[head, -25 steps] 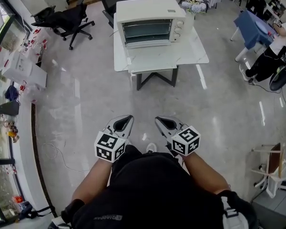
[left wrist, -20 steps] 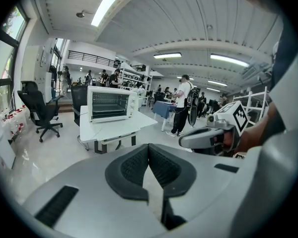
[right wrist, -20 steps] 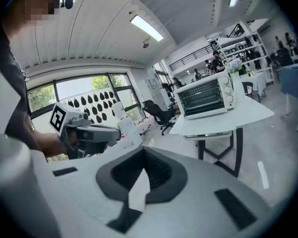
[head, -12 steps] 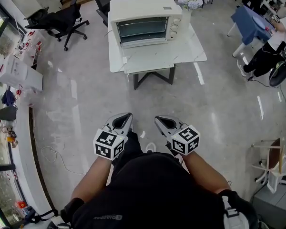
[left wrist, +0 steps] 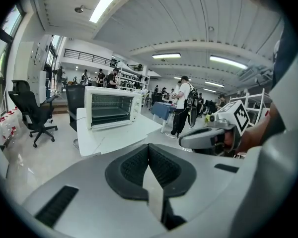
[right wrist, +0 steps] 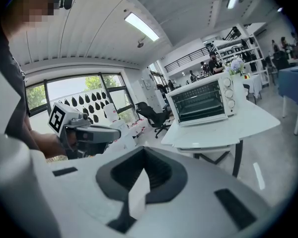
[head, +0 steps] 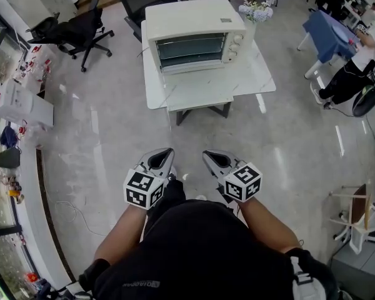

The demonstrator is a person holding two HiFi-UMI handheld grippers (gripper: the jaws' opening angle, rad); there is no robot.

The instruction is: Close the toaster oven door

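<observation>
With the toaster oven (head: 194, 35) on its white table (head: 240, 74) well out of reach, the left gripper (head: 165, 157) and right gripper (head: 210, 158) wait pressed together, empty, at the person's waist.

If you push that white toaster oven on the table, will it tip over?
Probably not: the cream box-shaped toaster oven is wide and low. The glossy white tabletop under it looks smooth, so a hard shove might slide it. Its metal-looking body suggests it's fairly heavy.
</observation>
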